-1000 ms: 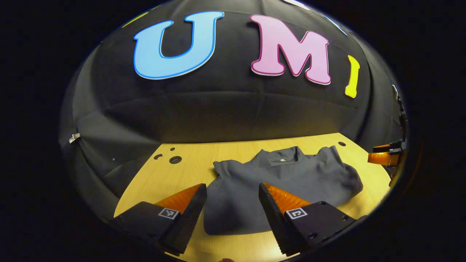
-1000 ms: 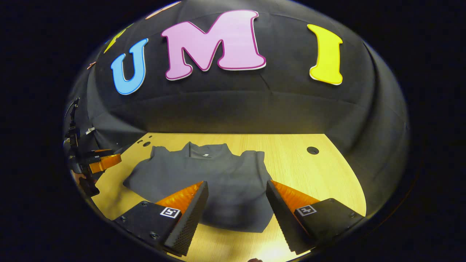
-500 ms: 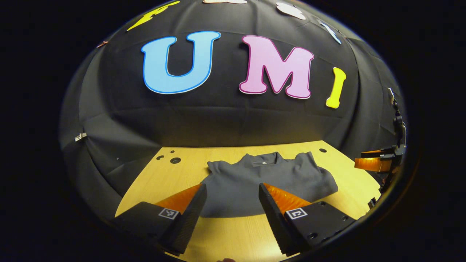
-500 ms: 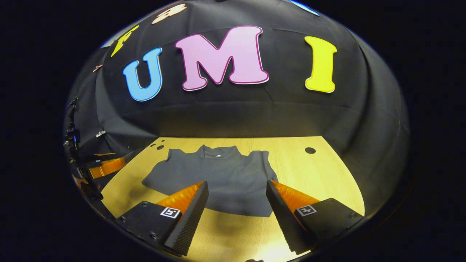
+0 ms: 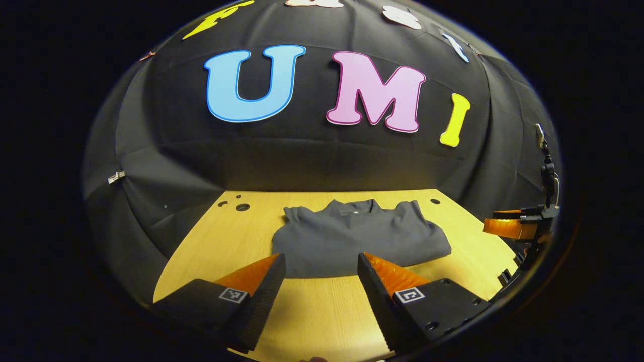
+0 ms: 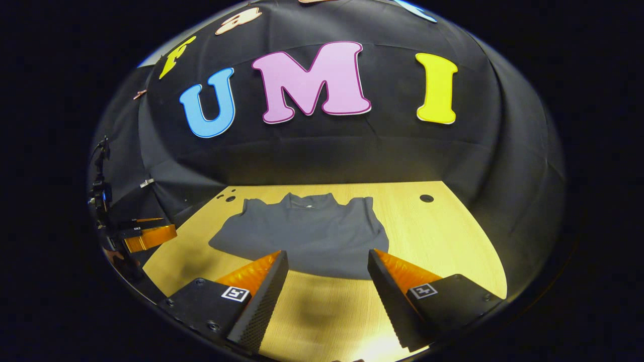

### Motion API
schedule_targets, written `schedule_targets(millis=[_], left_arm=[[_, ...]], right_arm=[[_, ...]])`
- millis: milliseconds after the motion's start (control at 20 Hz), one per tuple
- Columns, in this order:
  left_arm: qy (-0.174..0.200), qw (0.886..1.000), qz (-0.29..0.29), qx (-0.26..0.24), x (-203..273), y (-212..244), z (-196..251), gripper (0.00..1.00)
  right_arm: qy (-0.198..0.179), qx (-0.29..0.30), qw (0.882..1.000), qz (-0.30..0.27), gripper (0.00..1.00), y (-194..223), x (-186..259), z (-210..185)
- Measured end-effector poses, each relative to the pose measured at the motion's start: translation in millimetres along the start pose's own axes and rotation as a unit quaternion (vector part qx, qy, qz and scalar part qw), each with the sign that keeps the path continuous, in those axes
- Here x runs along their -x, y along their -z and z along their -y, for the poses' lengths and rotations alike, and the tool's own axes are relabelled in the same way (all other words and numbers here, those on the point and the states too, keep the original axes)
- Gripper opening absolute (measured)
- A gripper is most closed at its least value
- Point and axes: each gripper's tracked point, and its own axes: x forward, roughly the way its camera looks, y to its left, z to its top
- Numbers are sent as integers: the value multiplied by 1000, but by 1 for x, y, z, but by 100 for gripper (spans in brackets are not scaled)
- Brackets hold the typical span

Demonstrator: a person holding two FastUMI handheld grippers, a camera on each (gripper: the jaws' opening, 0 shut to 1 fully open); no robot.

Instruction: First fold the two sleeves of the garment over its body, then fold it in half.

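Your garment (image 5: 359, 238) lies as a compact dark bundle on the table (image 5: 322, 311), collar toward the wall; sleeves look tucked, halving apparently done. Short of it, your left gripper (image 5: 322, 281) and right gripper (image 6: 327, 281) gape wide, empty.

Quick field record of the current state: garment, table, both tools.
garment: dark grey garment, lying flat on the table, collar toward the booth wall, compact folded shape
table: light wooden table, with holes near its far corners
left tool: open, holding nothing, above bare table short of the garment's near edge
right tool: open, holding nothing, near the garment's near edge
contact: neither tool touches the garment
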Motion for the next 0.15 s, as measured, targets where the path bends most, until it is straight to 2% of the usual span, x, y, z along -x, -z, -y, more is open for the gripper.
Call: schedule_targets(millis=[150], left_arm=[[5,1000,-11,-2,2,8,6,91]], right_arm=[[-1,2,1000,-6,99,4,5,2]])
